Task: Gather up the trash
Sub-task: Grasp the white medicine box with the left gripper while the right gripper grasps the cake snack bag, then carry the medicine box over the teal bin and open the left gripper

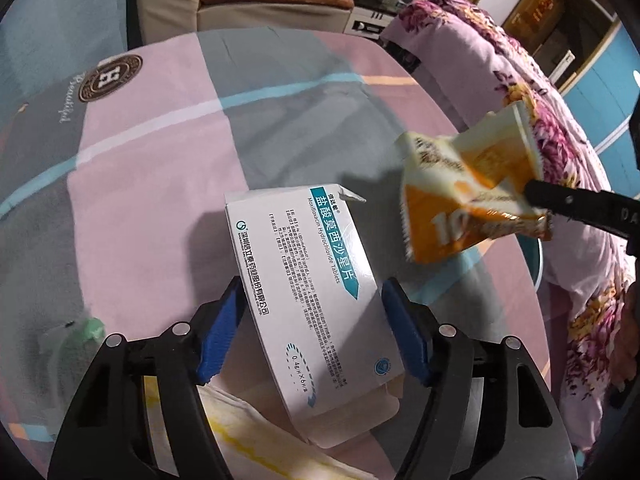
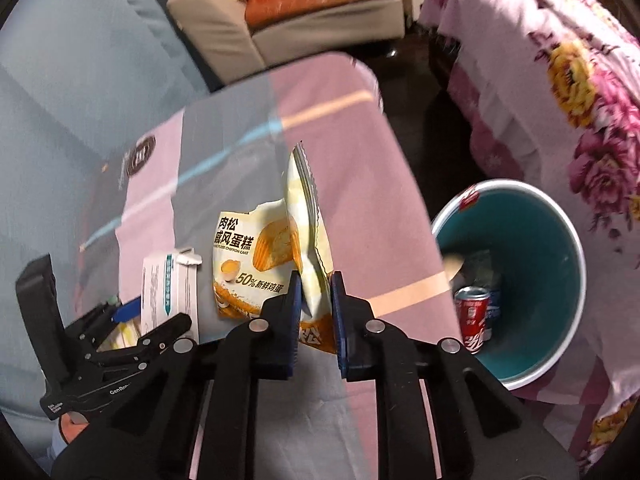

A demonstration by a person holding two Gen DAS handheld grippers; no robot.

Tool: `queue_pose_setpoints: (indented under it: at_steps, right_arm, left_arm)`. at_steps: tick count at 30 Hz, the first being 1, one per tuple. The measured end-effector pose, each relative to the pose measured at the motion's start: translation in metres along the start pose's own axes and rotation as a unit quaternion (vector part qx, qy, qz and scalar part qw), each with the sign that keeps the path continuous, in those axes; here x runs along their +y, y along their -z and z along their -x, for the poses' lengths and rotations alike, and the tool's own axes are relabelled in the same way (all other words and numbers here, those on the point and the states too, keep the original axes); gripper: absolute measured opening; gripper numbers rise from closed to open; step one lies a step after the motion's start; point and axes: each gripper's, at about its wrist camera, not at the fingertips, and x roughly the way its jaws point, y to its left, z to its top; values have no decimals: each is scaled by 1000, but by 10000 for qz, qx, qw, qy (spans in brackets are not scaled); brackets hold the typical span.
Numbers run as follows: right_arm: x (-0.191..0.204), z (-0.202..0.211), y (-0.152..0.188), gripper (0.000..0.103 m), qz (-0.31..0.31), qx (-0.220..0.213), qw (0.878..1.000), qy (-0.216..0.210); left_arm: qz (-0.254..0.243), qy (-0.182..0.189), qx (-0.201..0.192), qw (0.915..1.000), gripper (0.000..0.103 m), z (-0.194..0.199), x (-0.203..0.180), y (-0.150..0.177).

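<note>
Orange-and-cream foil cake wrapper (image 2: 272, 256) pinched in the right gripper (image 2: 314, 292); white cardboard tablet box (image 1: 312, 280) lying between the spread jaws of the left gripper (image 1: 312, 324).

Right gripper's blue pads are pressed onto the wrapper, which hangs clear above the pink-and-grey striped tablecloth (image 1: 140, 184); the left gripper's blue pads stand apart on either side of the box, neither clearly touching it; risk: the thin crumpled wrapper is held only at its lower part and could slip or catch the rim of the teal round waste bin (image 2: 576, 240), falling outside; risk: the box may skid on the cloth if only one pad meets it; the right wrist view alone shows the bin's interior, beside the table, with a red drink can (image 2: 474, 314) in it; the left wrist view alone shows the box print and the white-and-yellow crumpled tissue (image 1: 240, 420) just beside it.
</note>
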Motion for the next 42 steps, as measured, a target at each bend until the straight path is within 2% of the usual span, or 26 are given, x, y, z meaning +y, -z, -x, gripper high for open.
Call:
queue_pose_setpoints:
  at_steps: [7,13,23,33,42]
  right_arm:
    - [-17,23,1,14,-217,-386,9990,31]
    - [-41,53,7,14,-266,-701,9972,10]
    - [-116,105,32,14,-538,-1286,9902,77]
    - [-184,130,57,14,-928,-1430,9853,128]
    - [-210,137,59,14,-1004,-1484,9836,198]
  left_arm:
    - [-190,-152,-195,9995,70,18,-16,-8]
    - [-267,-266,-381,9986,70,29,-49,-16]
    - [-822,-420,-436,9948,70,26,-143,-28]
    - [-1413,-280,-256,9892,71,-2,-235,-25]
    - [-1565,-260,-125,9873,71,-23,-266,-32]
